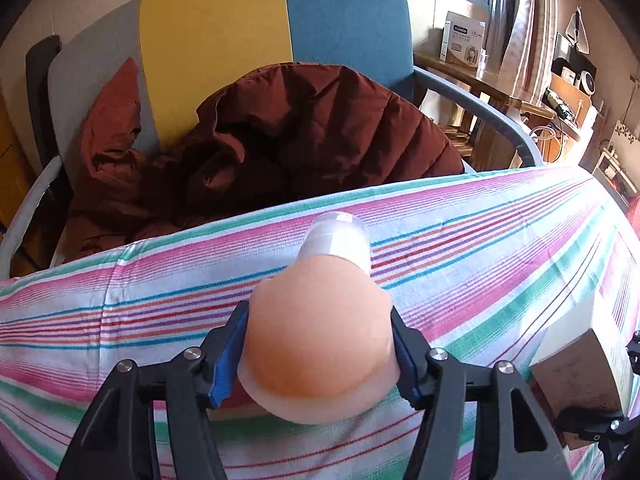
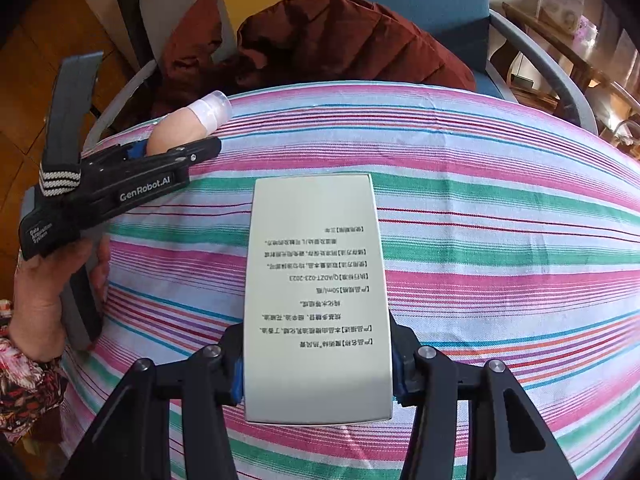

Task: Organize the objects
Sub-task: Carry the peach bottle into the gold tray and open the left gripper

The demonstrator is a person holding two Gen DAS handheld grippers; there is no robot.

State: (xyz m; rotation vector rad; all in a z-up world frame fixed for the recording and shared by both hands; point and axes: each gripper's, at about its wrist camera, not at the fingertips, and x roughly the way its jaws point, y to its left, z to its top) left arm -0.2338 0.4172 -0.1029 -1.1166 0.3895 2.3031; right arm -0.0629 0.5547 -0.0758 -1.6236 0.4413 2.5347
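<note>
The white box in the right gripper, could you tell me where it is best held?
Grip the white box across its two long narrow sides near one end, coming from that end, as the right gripper does: the sides are flat and parallel.

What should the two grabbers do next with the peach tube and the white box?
Probably bring the peach tube, clamped in the left gripper, over toward the white box clamped in the right gripper. Both are held above the striped cloth, apart, and they look like a matching set.
</note>
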